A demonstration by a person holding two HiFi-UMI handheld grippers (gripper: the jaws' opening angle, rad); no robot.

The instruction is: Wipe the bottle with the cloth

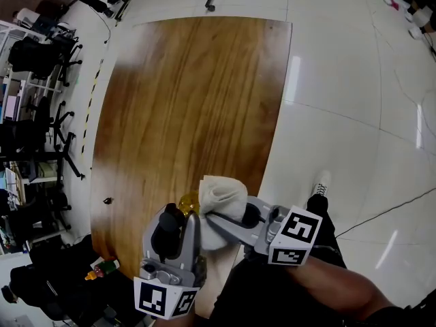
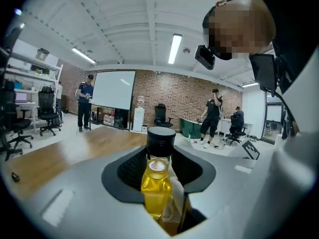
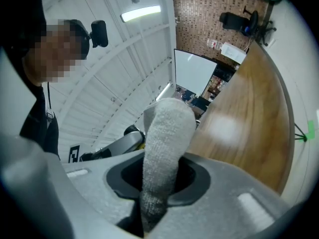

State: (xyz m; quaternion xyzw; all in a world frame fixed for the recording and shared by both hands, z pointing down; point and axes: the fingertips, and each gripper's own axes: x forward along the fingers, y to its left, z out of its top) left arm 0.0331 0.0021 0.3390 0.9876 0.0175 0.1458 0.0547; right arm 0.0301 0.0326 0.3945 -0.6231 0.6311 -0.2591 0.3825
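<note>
Head view looks down on a brown wooden table (image 1: 177, 101) that fills the middle of the frame, with pale tiled floor (image 1: 354, 114) to its right. At the lower centre, over the table's near edge, the two grippers meet. The left gripper (image 1: 182, 218) reaches up from the lower left of the frame, its marker cube at the bottom edge. The right gripper (image 1: 221, 220) comes in from the lower right, its cube behind it. The right gripper's fingers are clenched on a white terry cloth (image 1: 221, 195). The cloth bunches out past their tips and sits right up against the bottle (image 1: 189, 200) on its right side in the frame. In the right gripper view the cloth stands up thick between the fingers. In the left gripper view the fingers grasp the bottle, which stands upright between them. It holds yellow liquid and carries a black cap (image 2: 160, 136).
</note>
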